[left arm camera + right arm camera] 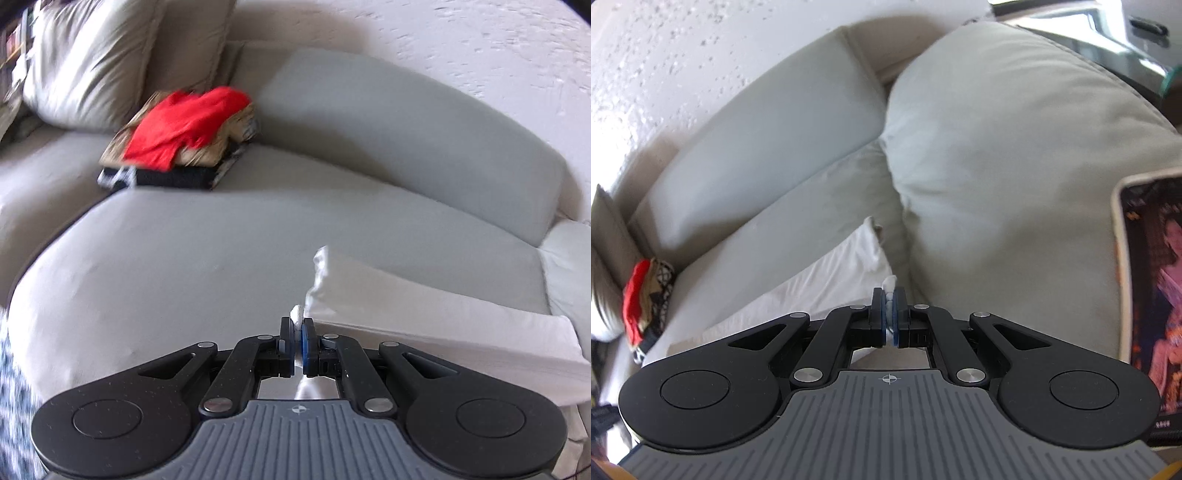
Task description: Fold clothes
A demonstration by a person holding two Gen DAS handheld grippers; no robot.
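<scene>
Both tongs, left [297, 324] and right [888, 295], pinch the white cloth [424, 314]; keep it taut and level over the sofa [184, 258].

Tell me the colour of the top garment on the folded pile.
Red, clearest in the left wrist view.

Soft daylight fills both views, bright on the textured wall [480, 48], with gentle shadows under the sofa cushions [406, 129]. Motion blur smears the red garment [184, 122] and far left edge. Fisheye bending curves everything, corners dark.
</scene>
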